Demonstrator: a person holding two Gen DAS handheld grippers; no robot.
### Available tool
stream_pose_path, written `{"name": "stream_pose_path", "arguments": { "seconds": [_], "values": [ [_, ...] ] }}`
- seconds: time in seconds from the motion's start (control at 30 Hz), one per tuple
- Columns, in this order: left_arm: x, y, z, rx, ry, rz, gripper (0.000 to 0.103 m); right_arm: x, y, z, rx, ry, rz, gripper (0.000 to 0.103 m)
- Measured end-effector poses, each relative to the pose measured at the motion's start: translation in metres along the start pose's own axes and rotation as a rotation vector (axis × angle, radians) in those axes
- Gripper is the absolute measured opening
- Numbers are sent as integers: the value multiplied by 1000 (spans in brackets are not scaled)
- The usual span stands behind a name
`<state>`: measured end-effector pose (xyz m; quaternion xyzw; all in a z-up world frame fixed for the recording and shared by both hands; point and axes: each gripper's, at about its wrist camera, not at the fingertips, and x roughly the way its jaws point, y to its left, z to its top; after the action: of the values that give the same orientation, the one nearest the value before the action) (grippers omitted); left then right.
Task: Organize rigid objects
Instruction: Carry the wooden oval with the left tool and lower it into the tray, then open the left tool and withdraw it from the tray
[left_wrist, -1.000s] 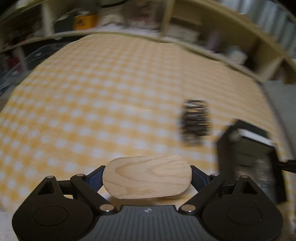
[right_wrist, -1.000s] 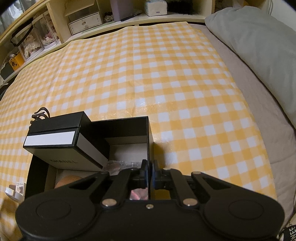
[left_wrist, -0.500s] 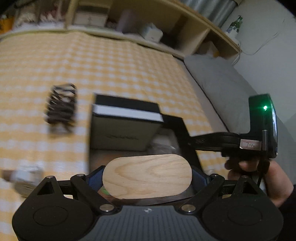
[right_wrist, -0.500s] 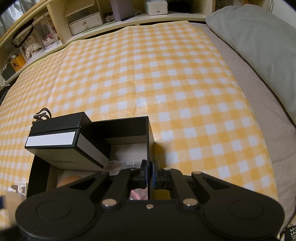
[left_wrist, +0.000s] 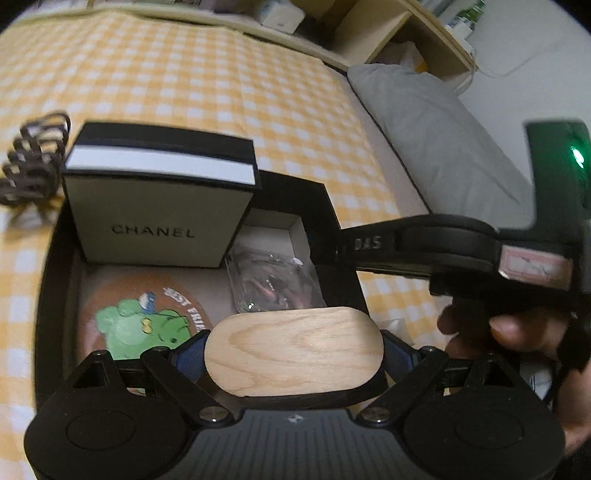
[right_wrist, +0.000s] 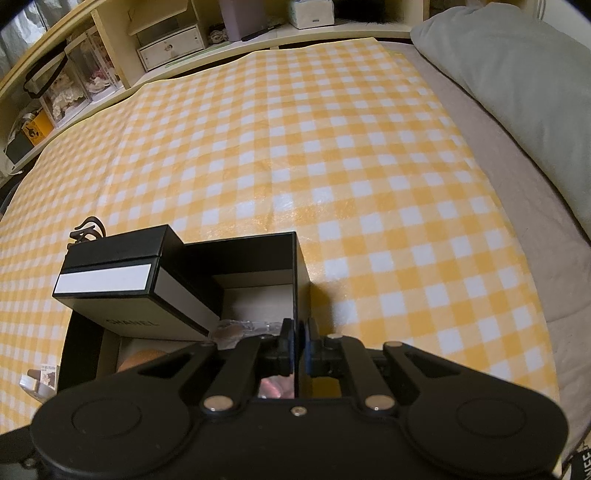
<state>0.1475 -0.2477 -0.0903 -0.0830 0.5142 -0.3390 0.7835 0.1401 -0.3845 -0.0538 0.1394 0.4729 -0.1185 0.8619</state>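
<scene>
My left gripper (left_wrist: 293, 356) is shut on a flat oval wooden piece (left_wrist: 295, 339) and hovers over the near side of an open black box (left_wrist: 325, 206). Inside the box stands a cream and black Chanel box (left_wrist: 159, 214), with a round coaster bearing a green cartoon (left_wrist: 140, 321) and a clear plastic packet (left_wrist: 269, 280) beside it. My right gripper (right_wrist: 297, 354) is shut on the black box's (right_wrist: 240, 251) right wall; the left wrist view shows it reaching in from the right (left_wrist: 328, 251), held by a hand. The Chanel box (right_wrist: 110, 280) fills the box's left part.
A dark hair claw clip (left_wrist: 33, 162) lies on the yellow checked cloth (right_wrist: 295, 147) just left of the box. A small white item (right_wrist: 37, 380) sits at the box's near left. A grey pillow (right_wrist: 517, 66) lies right; shelves (right_wrist: 166, 44) line the far edge.
The left wrist view has swung from open cloth to above the black box, still carrying the wooden piece. The right gripper has stayed in place on the box wall.
</scene>
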Motion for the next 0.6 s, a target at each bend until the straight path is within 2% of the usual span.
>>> {"name": "stream_pose_path", "arguments": {
  "seconds": [0.1, 0.17, 0.27, 0.37, 0.6],
  "values": [
    [5, 9, 0, -54, 48, 1, 98, -1, -1, -1, 16, 1, 16, 7],
    [3, 12, -2, -51, 56, -13, 98, -1, -2, -1, 12, 2, 11, 7],
    [0, 11, -3, -21, 58, -30, 96, -1, -2, -3, 12, 0, 9, 7],
    [-2, 10, -3, 1, 62, -35, 90, -1, -2, -2, 10, 1, 9, 7],
    [-3, 9, -2, 36, 63, -26, 85, -2, -1, -3, 10, 1, 12, 7]
  ]
}}
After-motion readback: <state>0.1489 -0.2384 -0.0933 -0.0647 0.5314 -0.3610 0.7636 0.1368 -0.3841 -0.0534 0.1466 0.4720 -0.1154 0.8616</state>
